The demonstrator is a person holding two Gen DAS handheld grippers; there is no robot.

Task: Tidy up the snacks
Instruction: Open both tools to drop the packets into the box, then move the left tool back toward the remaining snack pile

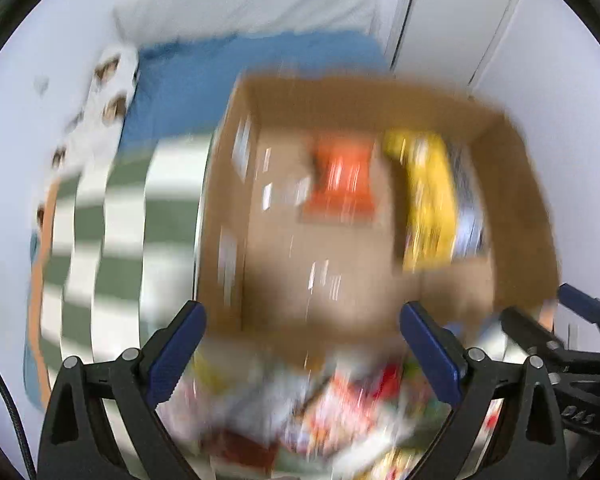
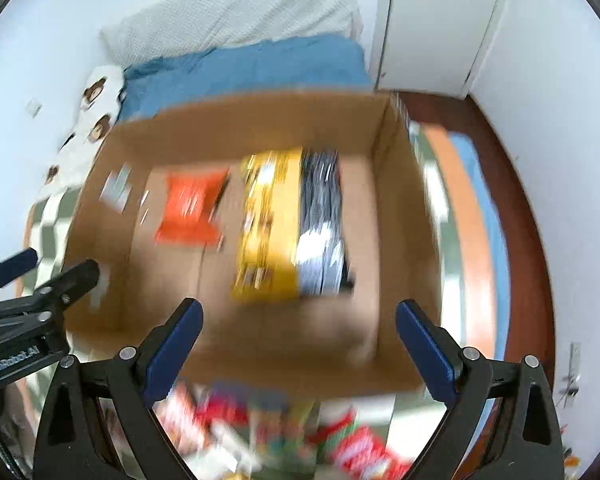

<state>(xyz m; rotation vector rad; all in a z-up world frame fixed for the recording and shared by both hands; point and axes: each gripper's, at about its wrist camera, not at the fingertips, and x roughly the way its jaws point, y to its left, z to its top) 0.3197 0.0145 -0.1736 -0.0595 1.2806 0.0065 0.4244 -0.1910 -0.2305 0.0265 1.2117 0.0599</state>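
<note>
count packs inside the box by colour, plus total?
In the cardboard box:
orange pack: 1
yellow pack: 1
dark grey pack: 1
Total: 3
The blurred pile outside the box isn't counted.

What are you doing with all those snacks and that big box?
Someone is sorting snacks into a cardboard box on a bed, with a gripper in each hand. Three packs already lie in the box: an orange one, a yellow one and a dark one. A blurry heap of snacks waits in front of the box. The left gripper and right gripper are both open and hold nothing, above that heap.
</note>
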